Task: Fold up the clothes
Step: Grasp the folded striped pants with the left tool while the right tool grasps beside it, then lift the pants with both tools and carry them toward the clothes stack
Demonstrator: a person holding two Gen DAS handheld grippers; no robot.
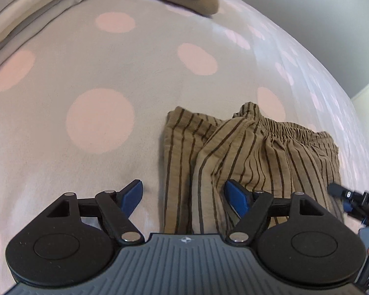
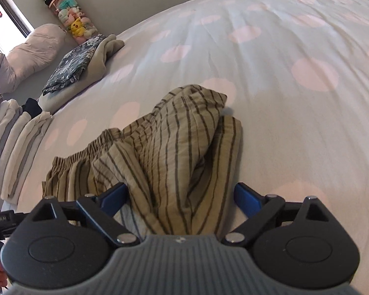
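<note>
I find the striped trousers (image 2: 169, 147) lying part-folded and rumpled on the spotted bed (image 2: 270, 73), elastic waistband (image 1: 285, 129) on one side. My left claw (image 1: 183, 196) and right claw (image 2: 180, 196) both stand spread, pinching nothing, the cloth between their blue pads. I judge the fabric light, limp and crinkled, unlikely to slip; best taken at a hem corner or the waistband edge.

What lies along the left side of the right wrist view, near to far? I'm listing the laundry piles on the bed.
Row of folded pale clothes → folded blue floral fabric on a beige blanket → pink pillows → tube of plush toys by the wall.
</note>
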